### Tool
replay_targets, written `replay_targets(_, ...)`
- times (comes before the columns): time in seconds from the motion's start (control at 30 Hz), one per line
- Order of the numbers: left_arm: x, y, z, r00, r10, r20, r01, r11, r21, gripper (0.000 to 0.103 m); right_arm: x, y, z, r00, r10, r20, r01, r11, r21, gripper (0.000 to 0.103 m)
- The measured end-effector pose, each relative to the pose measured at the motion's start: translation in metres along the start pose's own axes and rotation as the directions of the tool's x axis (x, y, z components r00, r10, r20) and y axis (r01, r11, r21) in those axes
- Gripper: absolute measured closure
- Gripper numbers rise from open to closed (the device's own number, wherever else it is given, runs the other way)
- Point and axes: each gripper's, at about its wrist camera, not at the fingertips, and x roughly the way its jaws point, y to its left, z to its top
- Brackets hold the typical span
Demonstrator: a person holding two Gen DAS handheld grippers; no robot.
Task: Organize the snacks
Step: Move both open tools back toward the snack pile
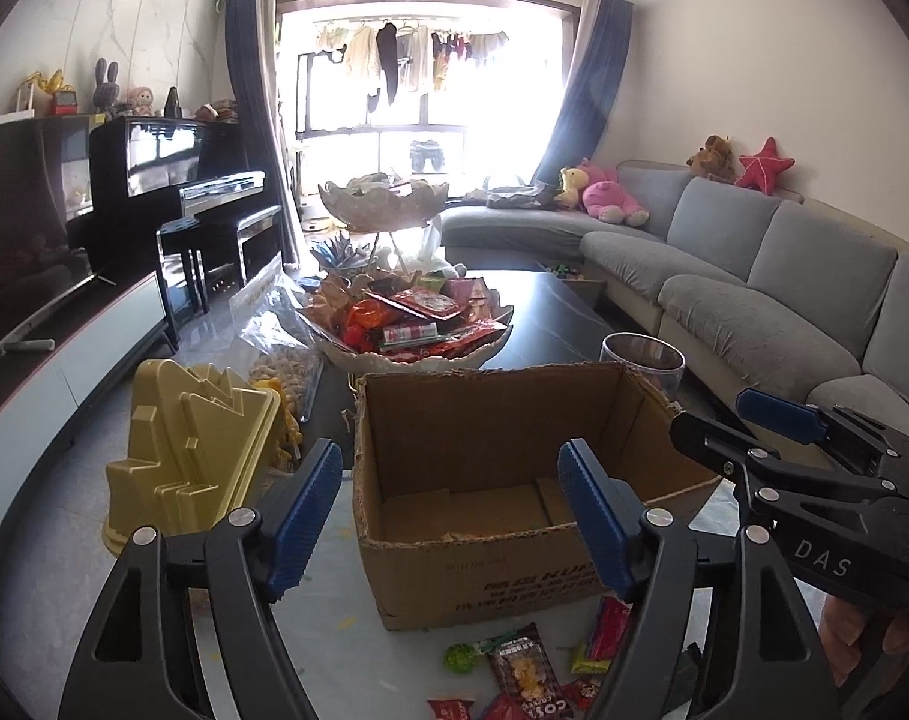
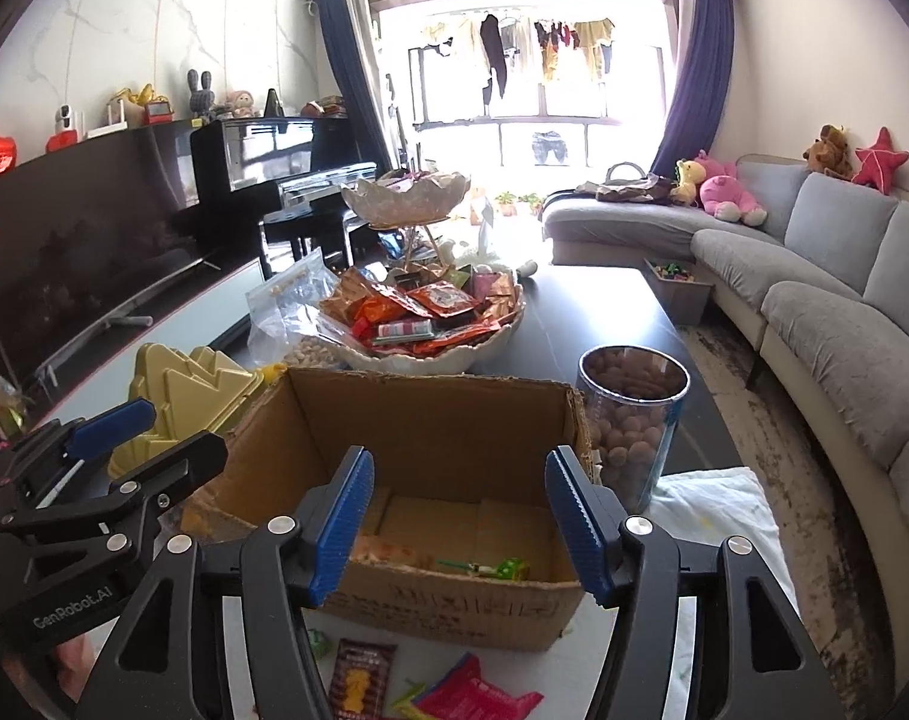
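Note:
An open-topped cardboard box stands on the table right in front of both grippers. In the right wrist view a small green-wrapped snack and an orange packet lie on its floor. Loose snack packets lie before the box: a dark one and a pink one. My left gripper is open and holds nothing. My right gripper is also open and holds nothing. They hover side by side over the box's near edge.
Behind the box stands a tiered white bowl heaped with snack packets. A clear jar of nuts is right of the box, a yellow tree-shaped container and a bag of nuts left. A grey sofa runs along the right.

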Motion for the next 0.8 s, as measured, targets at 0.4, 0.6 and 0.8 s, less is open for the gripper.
replay_targets(0.4, -0.062, -0.011, -0.024, 1.000, 0.013, 0.024, -0.014, 0.999, 0.043, 0.018, -0.053, 0.011, -0.026, 0.999, 0.044, 0.016, -0.044, 0.999, -0.022, 0.039)
replay_targets(0.6, -0.076, -0.012, -0.044, 1.000, 0.020, 0.011, -0.021, 0.999, 0.047, 0.017, -0.067, 0.016, -0.048, 0.999, 0.047, 0.007, -0.047, 0.999, -0.025, 0.034)
replay_targets(0.8, -0.079, -0.012, -0.066, 1.000, 0.023, -0.021, -0.022, 0.999, 0.039, 0.016, -0.069, 0.019, -0.068, 0.999, 0.045, -0.028, -0.046, 0.998, -0.036, 0.034)
